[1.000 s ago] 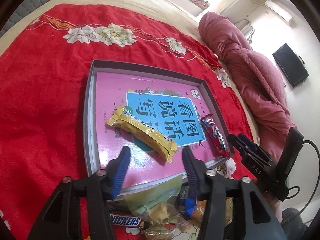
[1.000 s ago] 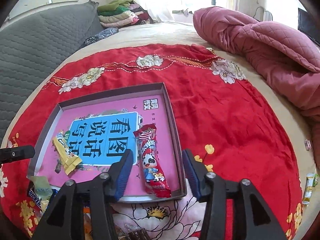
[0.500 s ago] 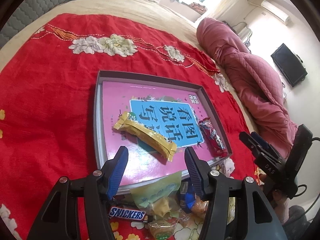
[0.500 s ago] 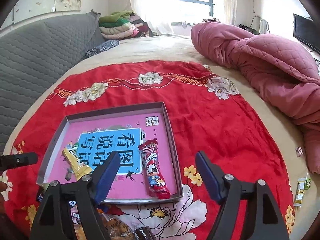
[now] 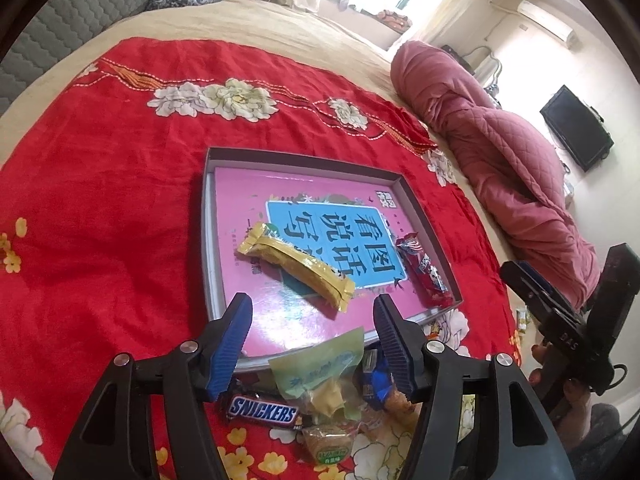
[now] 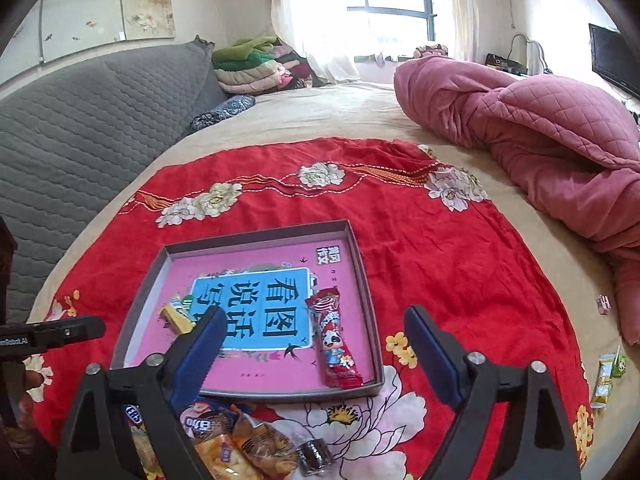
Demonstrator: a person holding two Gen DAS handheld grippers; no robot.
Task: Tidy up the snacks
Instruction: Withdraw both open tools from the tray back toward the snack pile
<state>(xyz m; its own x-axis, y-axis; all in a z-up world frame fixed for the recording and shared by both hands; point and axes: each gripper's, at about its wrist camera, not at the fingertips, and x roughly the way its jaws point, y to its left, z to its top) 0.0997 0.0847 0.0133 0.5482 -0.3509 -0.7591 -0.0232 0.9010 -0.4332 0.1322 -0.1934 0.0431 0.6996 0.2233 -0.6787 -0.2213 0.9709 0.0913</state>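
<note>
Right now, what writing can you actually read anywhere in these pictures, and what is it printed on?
"SNICKERS": on the dark bar lying in front of the tray.
"看图说话写话": large characters on the blue panel of the pink book cover inside the tray, upside down from here.
"DAS": on the right gripper.
"...nRobot.AI": cut-off lettering on the left gripper.
Print on the yellow wrapper, red packet and piled snacks: too small to read.

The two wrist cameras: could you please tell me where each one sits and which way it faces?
Left wrist: on the left gripper, looking forward and down at the tray and the Snickers bar; own open fingers show, plus the right gripper.
Right wrist: on the right gripper, facing the tray, the pink quilt and the window; own open fingers show.
Shared: tray, yellow snack, red snack.
</note>
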